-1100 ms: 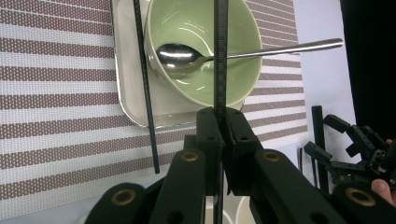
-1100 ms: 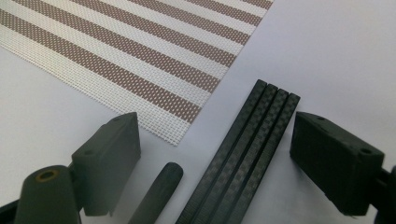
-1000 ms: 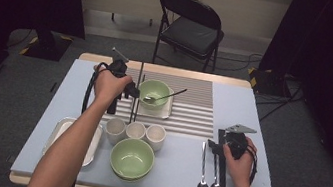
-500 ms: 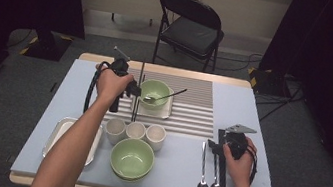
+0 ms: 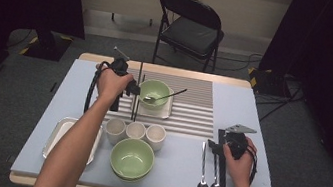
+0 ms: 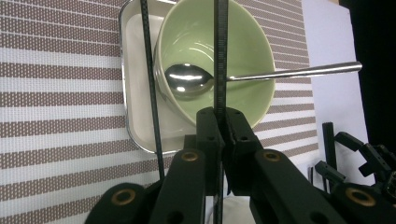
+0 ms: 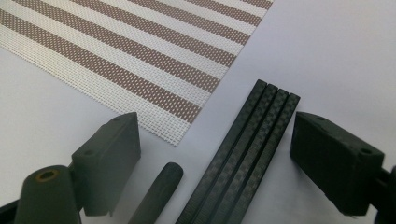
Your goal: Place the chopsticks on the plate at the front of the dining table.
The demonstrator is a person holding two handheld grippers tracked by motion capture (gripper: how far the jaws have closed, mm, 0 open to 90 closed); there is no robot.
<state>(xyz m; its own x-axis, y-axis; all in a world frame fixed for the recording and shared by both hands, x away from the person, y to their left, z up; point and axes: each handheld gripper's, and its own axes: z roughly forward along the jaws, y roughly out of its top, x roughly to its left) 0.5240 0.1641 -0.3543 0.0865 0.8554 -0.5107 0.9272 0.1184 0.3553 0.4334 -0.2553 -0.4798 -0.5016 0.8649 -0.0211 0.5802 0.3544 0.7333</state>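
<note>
My left gripper is shut on a thin black chopstick that stands across the jaws, beside the green bowl. A second black chopstick runs alongside it over the small tray; I cannot tell whether it is held. A metal spoon rests in the bowl with its handle sticking out over the rim. My right gripper is open low over the table, its jaws either side of a bundle of black chopsticks that lies flat.
A striped placemat lies under the bowl's tray. Three white cups and a larger green bowl stand near the front, with a metal tray at the left. Two spoons lie beside the chopstick bundle.
</note>
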